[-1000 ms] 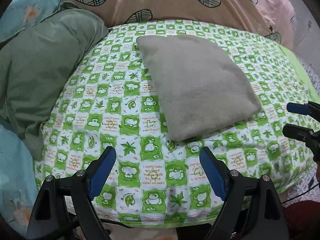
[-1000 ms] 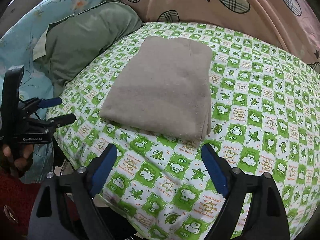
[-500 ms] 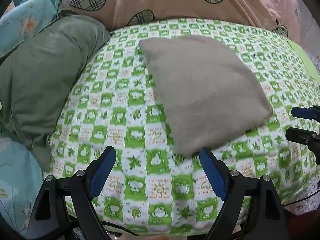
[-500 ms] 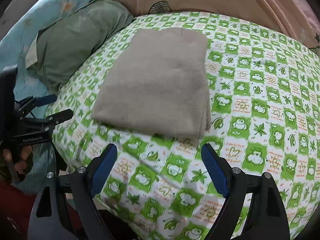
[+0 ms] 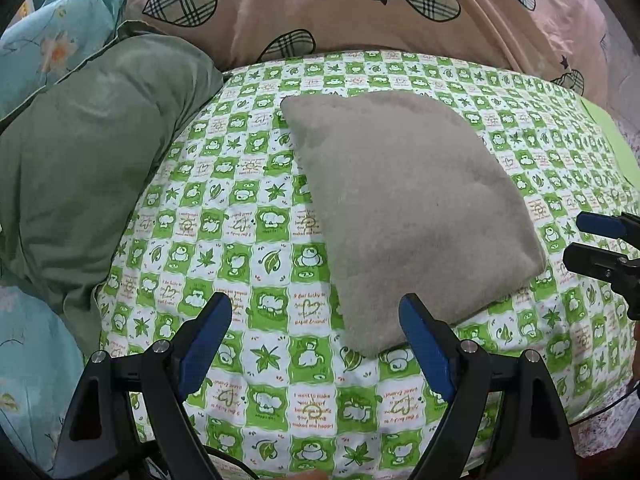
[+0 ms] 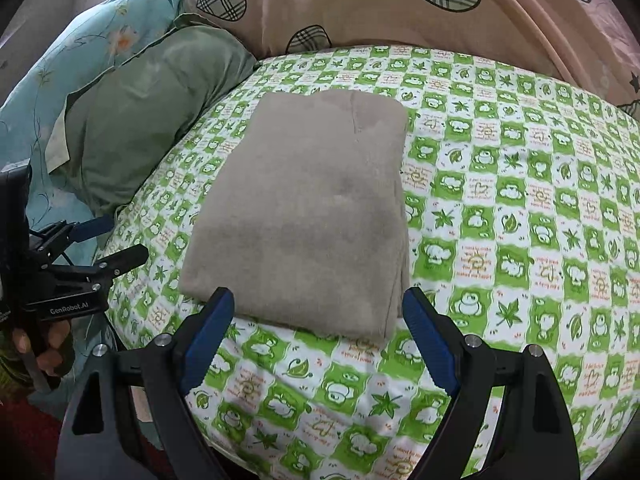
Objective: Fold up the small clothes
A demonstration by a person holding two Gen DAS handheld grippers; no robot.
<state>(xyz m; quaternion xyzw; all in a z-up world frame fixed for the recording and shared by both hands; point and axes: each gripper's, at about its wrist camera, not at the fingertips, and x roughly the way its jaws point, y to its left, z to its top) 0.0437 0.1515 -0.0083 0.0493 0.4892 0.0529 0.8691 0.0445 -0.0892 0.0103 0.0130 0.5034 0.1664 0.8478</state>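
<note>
On the green-checked sheet [image 6: 500, 208] lies the folded grey cloth [image 6: 308, 216], flat. Left gripper [image 5: 316, 332] and right gripper [image 6: 318, 320] hover at its near edge, jaws spread, empty.

One folded garment [image 6: 304, 216], two tools [image 5: 316, 320] [image 6: 318, 312]

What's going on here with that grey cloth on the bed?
A person is folding small clothes with a hand-held tool in each hand. The grey garment lies folded into a neat rectangle on the green checked sheet. Neither tool touches it: the left tool and the right tool are both open and empty, just short of the garment's near edge. A green pillow lies beside it to the left, and a pink quilt is bunched behind it.
</note>
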